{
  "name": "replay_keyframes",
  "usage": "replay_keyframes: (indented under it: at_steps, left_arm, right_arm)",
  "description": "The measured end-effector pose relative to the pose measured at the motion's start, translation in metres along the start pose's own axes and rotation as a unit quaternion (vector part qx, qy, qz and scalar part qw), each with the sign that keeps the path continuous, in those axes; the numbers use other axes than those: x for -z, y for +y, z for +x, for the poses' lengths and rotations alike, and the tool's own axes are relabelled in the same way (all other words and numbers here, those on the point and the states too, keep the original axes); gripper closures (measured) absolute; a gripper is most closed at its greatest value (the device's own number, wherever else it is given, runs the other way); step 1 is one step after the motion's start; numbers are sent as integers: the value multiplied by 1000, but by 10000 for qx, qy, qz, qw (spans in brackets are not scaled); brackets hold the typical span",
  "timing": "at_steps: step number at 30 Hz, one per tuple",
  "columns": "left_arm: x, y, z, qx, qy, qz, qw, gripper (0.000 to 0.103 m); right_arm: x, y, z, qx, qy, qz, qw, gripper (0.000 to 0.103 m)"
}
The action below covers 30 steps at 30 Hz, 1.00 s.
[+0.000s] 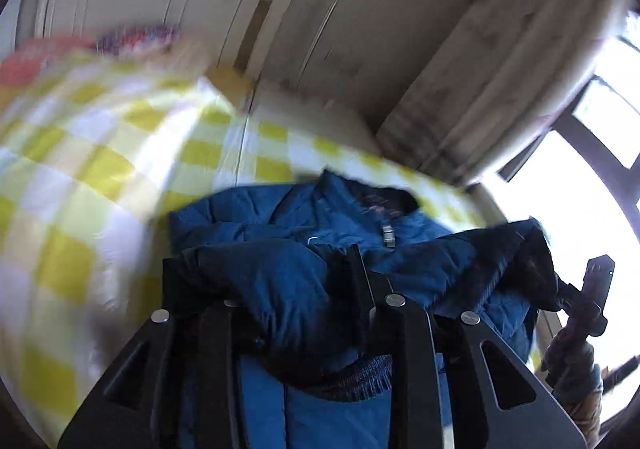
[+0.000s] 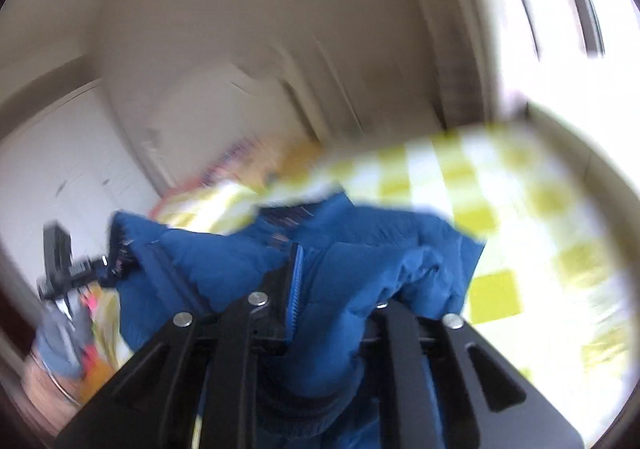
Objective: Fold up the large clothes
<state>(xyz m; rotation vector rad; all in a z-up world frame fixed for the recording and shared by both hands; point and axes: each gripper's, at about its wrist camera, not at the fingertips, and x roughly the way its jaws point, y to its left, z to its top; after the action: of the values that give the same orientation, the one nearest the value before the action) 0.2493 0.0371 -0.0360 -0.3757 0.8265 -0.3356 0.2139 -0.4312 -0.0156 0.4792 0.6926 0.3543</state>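
Note:
A large blue padded jacket with a zip lies on a yellow-and-white checked bed cover. My left gripper is shut on a dark fold of the jacket and lifts it. My right gripper is shut on another blue fold of the jacket. Each gripper shows in the other's view: the right one at the far right edge, the left one at the far left, both clamped on the jacket's hem. Both views are blurred by motion.
The checked cover spreads over the bed. Pale wardrobe doors stand behind it. A bright window is at the right. Colourful bedding lies at the far end of the bed.

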Motion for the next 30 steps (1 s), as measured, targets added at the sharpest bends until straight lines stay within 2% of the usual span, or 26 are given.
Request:
replay_keyframes:
  at_steps: [2, 3, 5, 6, 7, 8, 9, 10, 11, 12, 13, 14, 15, 17, 18, 19, 21, 24, 27, 29, 30]
  left_arm:
    - [-16, 17, 46, 7, 473, -422, 9980, 76]
    - [-20, 25, 57, 185, 574, -643, 9961, 75]
    - [-35, 36, 66, 598, 741, -903, 9914, 72]
    - [-44, 42, 68, 809, 839, -991, 9882, 69]
    - [-51, 49, 71, 1059, 925, -1115, 9838, 65]
    - [-53, 52, 71, 1215, 981, -1221, 9802, 48]
    - [-57, 58, 73, 1472, 1026, -1397, 9738, 28]
    - [-60, 64, 73, 1724, 1036, -1597, 9665, 14]
    - [-62, 69, 74, 1999, 999, -1858, 9568, 4]
    - [-65, 73, 76, 1950, 1093, -2051, 9529, 4]
    - [-69, 74, 77, 1822, 1110, -2106, 9540, 4]
    - [-75, 74, 72, 1592, 944, -1988, 9624, 4]
    - [-80, 73, 66, 1178, 761, -1745, 9746, 4]
    - [-84, 67, 63, 424, 611, -1287, 9889, 4]
    - [-84, 63, 65, 302, 655, -1081, 9915, 4]
    - [-81, 53, 68, 110, 764, -662, 9948, 4]
    - [-74, 37, 76, -48, 919, -64, 9957, 4]
    - [-66, 24, 95, -140, 1225, 440, 9914, 4]
    - [-63, 29, 115, -58, 1534, 477, 9870, 4]
    - [-61, 32, 128, -43, 1689, 451, 9846, 5]
    - [-61, 37, 139, -30, 1730, 398, 9841, 7]
  right_arm:
    - [-10, -32, 45, -25, 398, 638, 9972, 77]
    - [-12, -50, 64, -172, 526, 1040, 9930, 76]
    - [-11, -66, 73, -468, 536, 1370, 9880, 72]
    - [-12, -71, 74, -676, 524, 1468, 9855, 54]
    - [-17, -76, 74, -1080, 469, 1600, 9801, 35]
    - [-22, -80, 72, -1451, 384, 1713, 9737, 5]
    - [-27, -82, 67, -1565, 226, 1791, 9710, 2]
    - [-34, -84, 64, -1628, 138, 1817, 9697, 2]
    - [-40, -86, 60, -1709, 74, 1830, 9681, 2]
    - [-46, -87, 58, -1713, -2, 1834, 9680, 2]
    - [-56, -87, 59, -1467, -76, 1750, 9735, 2]
    - [-65, -85, 61, -1079, -72, 1552, 9820, 2]
    - [-70, -84, 63, -819, -52, 1392, 9869, 2]
    - [-79, -80, 71, -333, 64, 1024, 9942, 2]
    - [-82, -76, 78, -142, 217, 806, 9964, 2]
    - [-83, -72, 84, -33, 328, 607, 9976, 2]
    - [-81, -65, 99, 161, 575, 180, 9981, 2]
    - [-78, -58, 127, 504, 1069, -381, 9923, 5]
    - [-61, -59, 128, 553, 1262, -594, 9887, 17]
    - [-56, -58, 129, 524, 1232, -690, 9886, 20]
    - [-55, -57, 126, 535, 1195, -749, 9886, 25]
